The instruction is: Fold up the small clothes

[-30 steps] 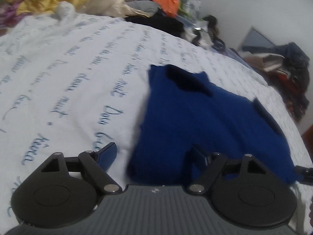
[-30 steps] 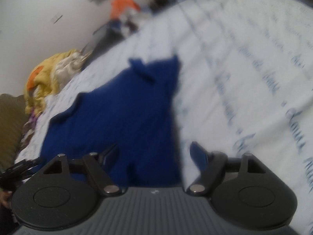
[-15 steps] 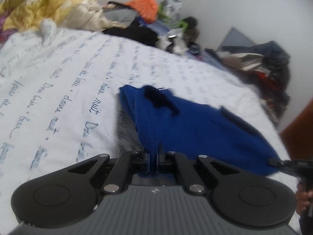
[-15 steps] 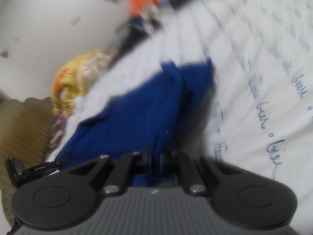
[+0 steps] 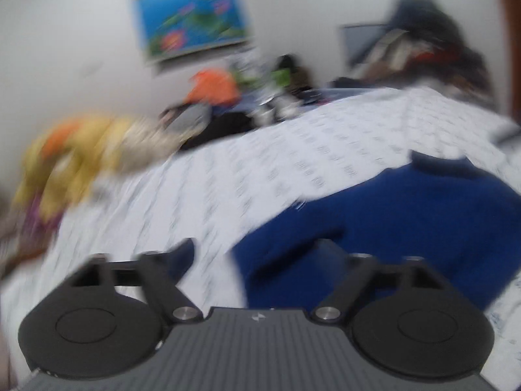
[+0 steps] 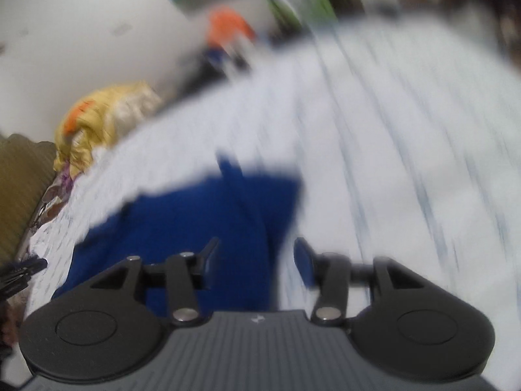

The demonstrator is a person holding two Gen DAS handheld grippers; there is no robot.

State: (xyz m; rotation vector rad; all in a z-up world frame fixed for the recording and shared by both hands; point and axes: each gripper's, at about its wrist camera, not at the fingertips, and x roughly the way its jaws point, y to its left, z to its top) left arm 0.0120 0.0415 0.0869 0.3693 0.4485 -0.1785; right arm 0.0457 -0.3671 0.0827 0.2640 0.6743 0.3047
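A small dark blue garment [image 5: 407, 224] lies on the white bed sheet with blue script [image 5: 260, 169], folded over on itself. My left gripper [image 5: 257, 254] is open and empty, its right finger over the garment's near left edge. In the right wrist view the same garment [image 6: 202, 215] lies ahead and to the left. My right gripper [image 6: 257, 254] is open and empty, astride the garment's near right edge. Both views are blurred by motion.
A yellow and orange bundle of clothes [image 5: 81, 150] lies at the bed's far left. An orange item [image 5: 211, 91] and dark clutter sit at the head of the bed under a blue poster [image 5: 189, 9]. A heap of dark clothes [image 5: 423, 52] is at far right.
Half a second ago both grippers were shut on the garment's near edge and lifting it. Now both are open, the garment lies folded over, and both cameras have tilted upward.
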